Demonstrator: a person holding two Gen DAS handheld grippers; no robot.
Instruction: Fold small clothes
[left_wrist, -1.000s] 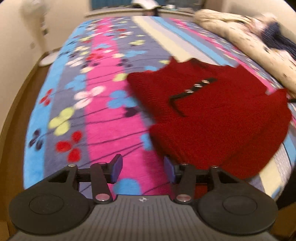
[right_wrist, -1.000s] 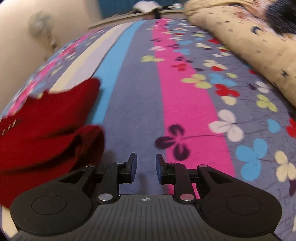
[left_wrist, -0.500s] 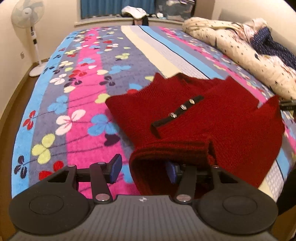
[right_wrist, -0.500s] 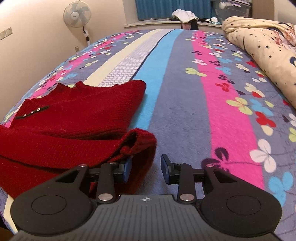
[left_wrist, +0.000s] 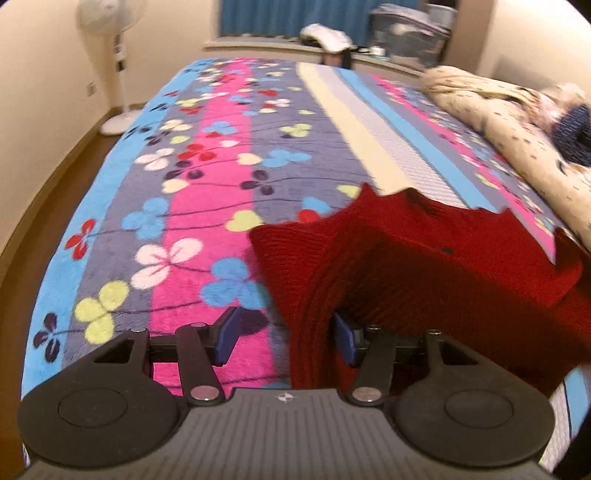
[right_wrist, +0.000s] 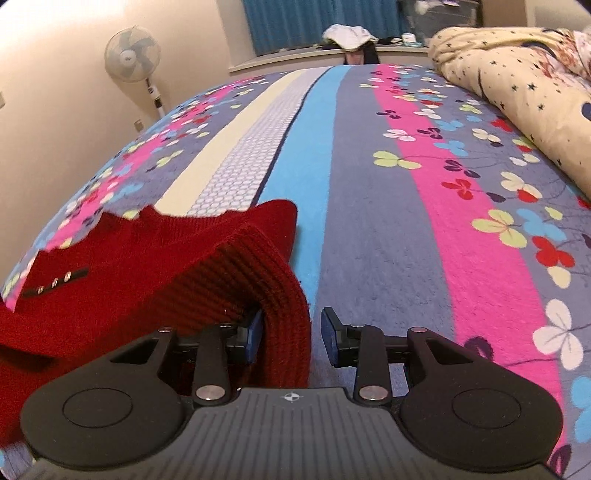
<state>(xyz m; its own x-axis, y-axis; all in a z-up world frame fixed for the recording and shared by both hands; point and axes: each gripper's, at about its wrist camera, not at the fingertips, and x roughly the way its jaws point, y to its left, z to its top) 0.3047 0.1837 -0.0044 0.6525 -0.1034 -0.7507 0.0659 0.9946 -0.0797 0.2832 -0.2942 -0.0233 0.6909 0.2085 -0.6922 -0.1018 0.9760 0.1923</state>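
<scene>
With both the left gripper (left_wrist: 284, 338) and right gripper (right_wrist: 291, 336) standing apart around the red sweater's (right_wrist: 147, 266) lifted hem on the bed (right_wrist: 369, 184) (neither pinching it), that fold could have slipped back down.

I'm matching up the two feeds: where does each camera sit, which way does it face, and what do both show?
Left wrist: on the left tongs, looking down along them over the bed; sweater hem draped between open jaws, against the right pad.
Right wrist: on the right tongs, facing likewise; hem lies against the left pad, jaws open.
Shared: sweater, bed, fan, quilt. No hand shows.
</scene>
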